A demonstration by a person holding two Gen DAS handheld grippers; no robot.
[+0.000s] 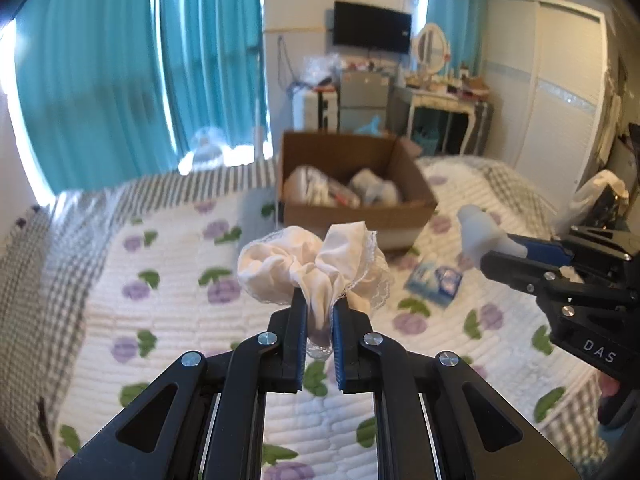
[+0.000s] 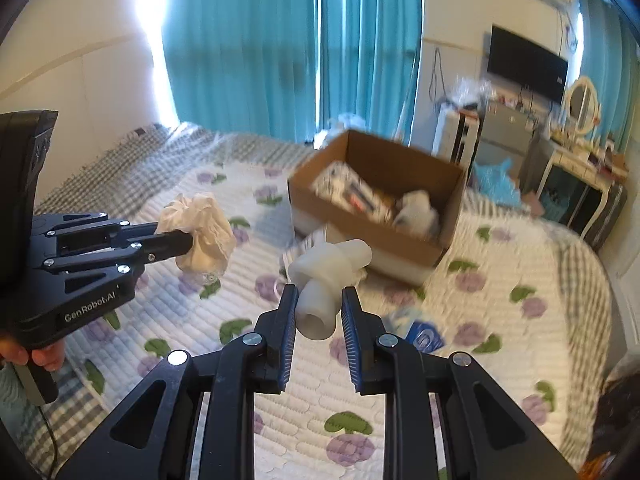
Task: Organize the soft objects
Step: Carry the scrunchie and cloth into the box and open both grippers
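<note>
My left gripper [image 1: 320,304] is shut on a bunched cream lace-trimmed cloth [image 1: 312,268] and holds it above the bed; it also shows in the right wrist view [image 2: 188,240] with the cloth [image 2: 200,232]. My right gripper [image 2: 318,304] is shut on a white rolled soft item [image 2: 328,272], held above the bed; it shows in the left wrist view [image 1: 484,256] with the item [image 1: 478,228]. An open cardboard box [image 1: 404,210] [image 2: 452,184] with several soft items inside stands on the bed ahead of both grippers.
The bed has a white quilt with purple flowers [image 1: 168,300] [image 2: 500,320]. A blue-and-white packet [image 1: 434,280] [image 2: 420,332] lies on it near the box. Teal curtains [image 1: 120,80], a dresser [image 1: 440,100] and a wardrobe [image 1: 560,92] stand beyond the bed.
</note>
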